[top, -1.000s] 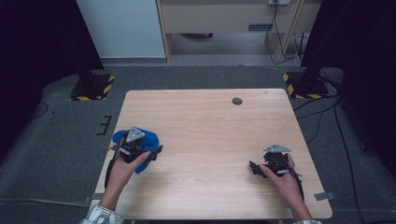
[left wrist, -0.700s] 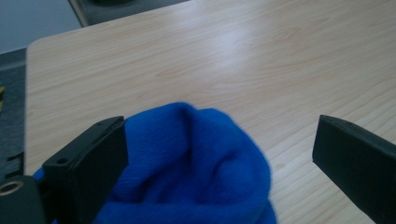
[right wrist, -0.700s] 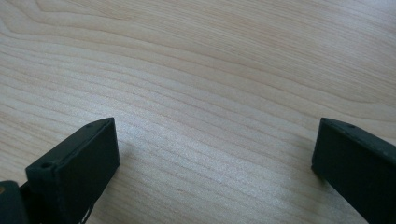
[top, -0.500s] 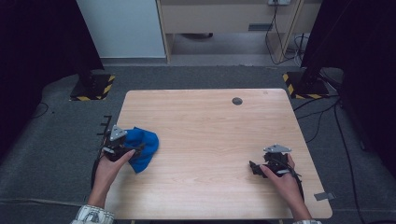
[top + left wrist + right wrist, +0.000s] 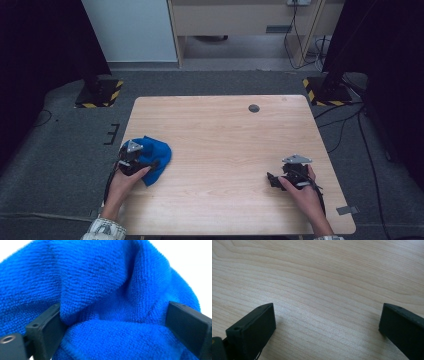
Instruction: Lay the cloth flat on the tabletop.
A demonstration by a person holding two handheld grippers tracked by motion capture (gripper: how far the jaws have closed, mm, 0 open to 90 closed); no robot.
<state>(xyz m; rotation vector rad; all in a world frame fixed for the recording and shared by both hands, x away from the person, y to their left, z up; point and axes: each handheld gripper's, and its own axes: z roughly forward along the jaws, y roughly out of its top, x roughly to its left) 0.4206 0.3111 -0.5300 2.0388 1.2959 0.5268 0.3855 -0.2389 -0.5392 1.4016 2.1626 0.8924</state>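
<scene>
Here my left gripper [image 5: 145, 162] sits at the table's [image 5: 225, 130] near left edge with the blue cloth [image 5: 155, 155] bunched right at its jaws. In the left gripper view the jaws stand wide apart, and the cloth [image 5: 105, 297] swells up between them, pressed against the inner face of the left jaw and reaching the right one. Nothing is pinched — the jaws flank the fabric rather than clamp it, so I'd call them wide open around the cloth. I judge it is held this way to push or gather the cloth, or to line up a bite on a fold: the crease running down toward the left jaw would be the natural thing to close on.

My right gripper [image 5: 274, 179] rests low over bare wood at the near right, well apart from the cloth. Its own view has both jaws spread wide with only table grain [image 5: 324, 290] between them; it holds nothing. It looks parked there to keep out of the way while the left one works.

What I can't make out: how the cloth lies underneath, since the gripper body and my left hand [image 5: 127, 182] cover its near part from above — and up close the fabric hides the table, so I can't tell whether the jaw tips touch the wood.
</scene>
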